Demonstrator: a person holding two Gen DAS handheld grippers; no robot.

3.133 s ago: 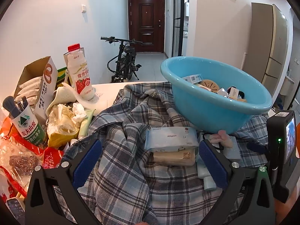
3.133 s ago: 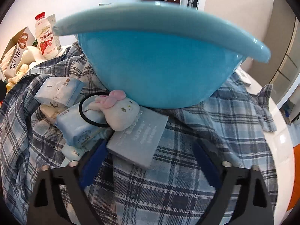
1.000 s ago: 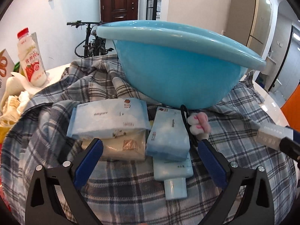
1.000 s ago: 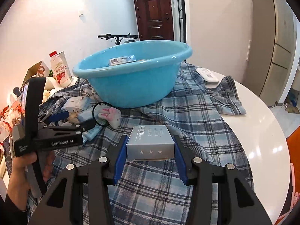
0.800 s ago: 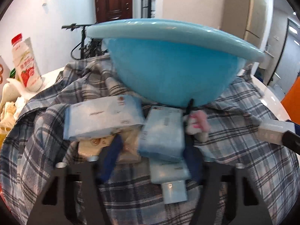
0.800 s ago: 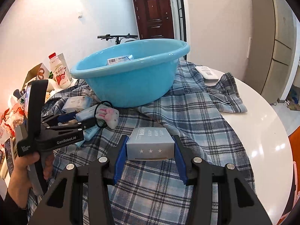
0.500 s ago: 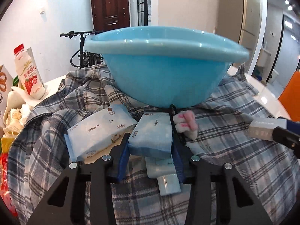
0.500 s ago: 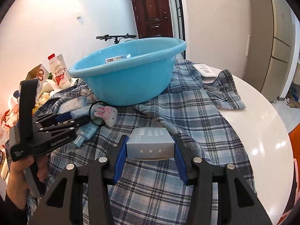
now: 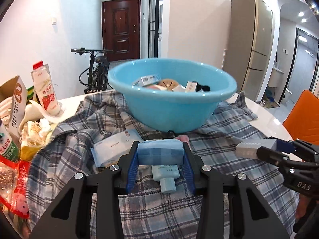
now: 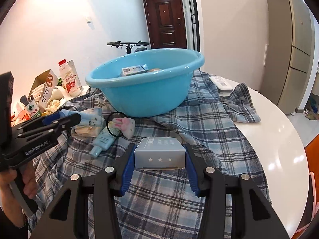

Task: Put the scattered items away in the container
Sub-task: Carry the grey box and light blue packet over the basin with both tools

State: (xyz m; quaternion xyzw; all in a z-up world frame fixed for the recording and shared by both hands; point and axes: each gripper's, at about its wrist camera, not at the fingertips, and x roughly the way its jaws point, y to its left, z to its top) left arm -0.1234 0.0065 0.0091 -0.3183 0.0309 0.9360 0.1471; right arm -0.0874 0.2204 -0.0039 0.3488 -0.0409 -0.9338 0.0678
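A blue basin (image 9: 173, 107) holding several small items stands on a plaid shirt (image 9: 79, 139); it also shows in the right wrist view (image 10: 145, 87). My left gripper (image 9: 160, 155) is shut on a light-blue wipes pack (image 9: 160, 152) and holds it above the shirt, in front of the basin. My right gripper (image 10: 159, 159) is shut on a grey box (image 10: 159, 153), lifted to the basin's right front. A blue tube (image 10: 102, 139), a plush bunny with a hair tie (image 10: 124, 127) and another wipes pack (image 9: 115, 145) lie on the shirt.
Clutter sits at the left: a strawberry milk bottle (image 9: 46, 93), an open carton (image 9: 16, 97), crumpled wrappers (image 9: 33, 133). A white remote (image 10: 221, 83) lies behind the shirt on the round white table (image 10: 279, 139). An orange chair (image 9: 305, 117) stands at the right.
My left gripper closed on the light-blue wipes pack and lifted it off the shirt. My right gripper keeps holding the grey box, nearly still.
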